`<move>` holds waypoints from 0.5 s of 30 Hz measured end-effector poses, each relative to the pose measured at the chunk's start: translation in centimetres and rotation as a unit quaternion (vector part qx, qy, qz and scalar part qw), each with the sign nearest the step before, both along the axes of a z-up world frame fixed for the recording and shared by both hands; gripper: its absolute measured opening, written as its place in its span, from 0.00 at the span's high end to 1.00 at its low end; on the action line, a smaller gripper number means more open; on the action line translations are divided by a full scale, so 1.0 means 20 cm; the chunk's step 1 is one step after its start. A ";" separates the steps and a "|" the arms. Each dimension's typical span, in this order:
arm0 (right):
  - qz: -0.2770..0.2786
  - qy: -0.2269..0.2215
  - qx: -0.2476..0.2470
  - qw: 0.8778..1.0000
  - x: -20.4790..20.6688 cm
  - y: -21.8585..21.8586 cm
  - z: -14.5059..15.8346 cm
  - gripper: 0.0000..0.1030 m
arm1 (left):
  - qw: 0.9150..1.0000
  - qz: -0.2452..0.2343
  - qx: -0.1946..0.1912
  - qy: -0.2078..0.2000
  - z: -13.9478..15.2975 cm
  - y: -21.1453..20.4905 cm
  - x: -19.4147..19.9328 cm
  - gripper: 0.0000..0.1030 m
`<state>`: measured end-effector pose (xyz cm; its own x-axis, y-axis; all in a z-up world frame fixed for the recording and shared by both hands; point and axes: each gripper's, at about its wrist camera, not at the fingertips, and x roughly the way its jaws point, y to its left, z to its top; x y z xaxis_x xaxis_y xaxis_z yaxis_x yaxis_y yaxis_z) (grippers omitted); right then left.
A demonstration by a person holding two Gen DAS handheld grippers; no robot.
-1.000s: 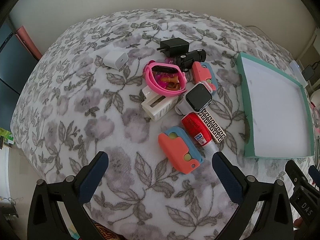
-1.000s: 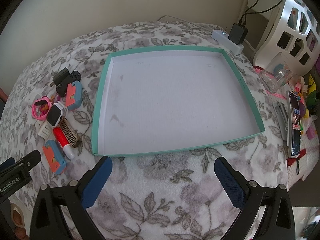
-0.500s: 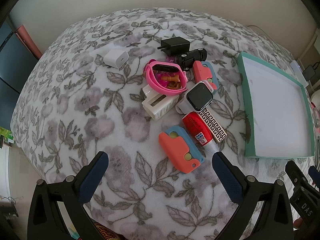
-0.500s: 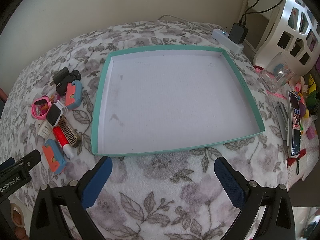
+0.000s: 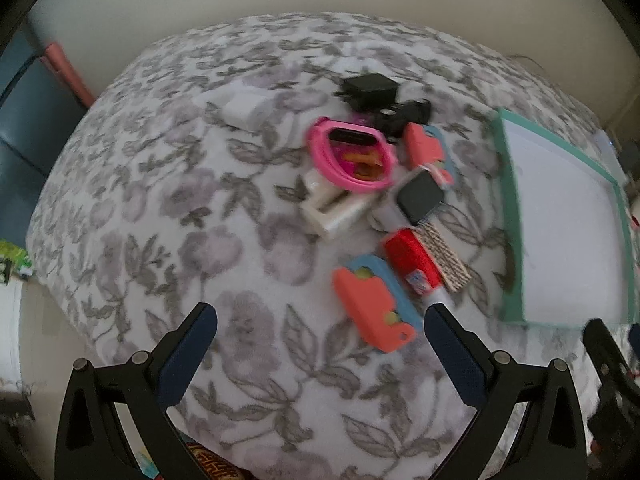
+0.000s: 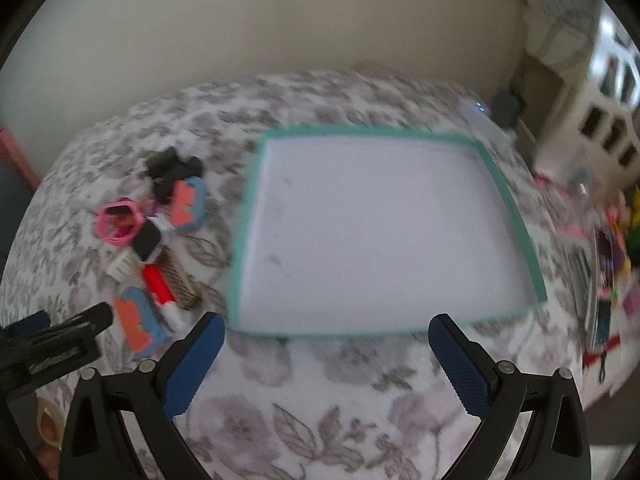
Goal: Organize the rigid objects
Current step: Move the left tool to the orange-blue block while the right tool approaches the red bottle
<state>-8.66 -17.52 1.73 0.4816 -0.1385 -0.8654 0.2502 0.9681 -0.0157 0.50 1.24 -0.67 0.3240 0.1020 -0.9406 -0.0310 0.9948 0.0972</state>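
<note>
A heap of small rigid items lies on the floral blanket. In it are a coral-and-blue toy [image 5: 374,306] nearest me, a red tube [image 5: 412,262], a patterned strip [image 5: 442,258], a smartwatch [image 5: 420,196], a pink band [image 5: 350,152], a white holder [image 5: 336,210], a second coral toy [image 5: 426,146], a black toy car [image 5: 404,116] and a black charger [image 5: 370,88]. A white adapter [image 5: 242,110] lies apart at the left. The teal-rimmed white tray [image 6: 516,216] holds nothing. My left gripper [image 5: 320,340] is open, above the blanket just short of the coral toy. My right gripper [image 6: 326,354] is open before the tray's near edge.
The blanket [image 5: 160,220] falls away at left and front. A white power strip [image 6: 480,120] with a black plug sits behind the tray. A white shelf unit [image 6: 600,92] and a clutter of small colourful items [image 6: 608,248] stand at the right.
Both views have gone blurry with motion. The right gripper has swung left and tilted up, so the tray sits lower and the heap nearer centre. The left view has shifted slightly.
</note>
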 end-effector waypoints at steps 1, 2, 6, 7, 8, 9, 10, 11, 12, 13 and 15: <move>0.013 -0.003 0.003 1.000 0.01 0.02 0.00 0.00 | 1.000 0.008 0.005 -0.003 0.00 0.01 0.01 0.00; 0.024 -0.001 0.009 1.000 0.02 0.05 0.00 0.00 | 1.000 0.016 0.006 -0.004 0.00 0.03 0.01 0.00; 0.042 0.022 0.012 0.999 0.08 0.10 -0.05 0.00 | 0.999 0.040 -0.003 0.002 -0.04 0.08 0.04 0.00; 0.042 0.026 0.011 0.999 0.09 0.11 -0.06 0.00 | 0.999 0.041 -0.004 0.006 -0.05 0.09 0.05 0.00; 0.041 0.028 0.009 0.999 0.11 0.11 -0.06 0.00 | 0.999 0.040 -0.006 0.010 -0.06 0.09 0.06 0.00; 0.041 0.031 0.007 0.999 0.13 0.11 -0.07 0.00 | 0.999 0.037 -0.010 0.016 -0.08 0.08 0.06 0.00; 0.040 0.032 0.005 0.999 0.14 0.11 -0.07 0.00 | 0.999 0.033 -0.013 0.022 -0.09 0.07 0.07 0.00; 0.037 0.033 0.002 0.999 0.16 0.10 -0.07 0.00 | 0.999 0.028 -0.014 0.026 -0.11 0.06 0.08 0.00; 0.033 0.034 -0.001 0.999 0.17 0.09 -0.08 0.00 | 0.999 0.022 -0.014 0.030 -0.12 0.05 0.09 0.00; 0.029 0.035 -0.002 0.999 0.19 0.08 -0.08 0.00 | 0.999 0.014 -0.010 0.037 -0.15 0.03 0.10 0.00; 0.020 0.035 -0.005 0.999 0.21 0.05 -0.08 0.00 | 0.999 0.001 -0.004 0.046 -0.18 0.00 0.11 0.00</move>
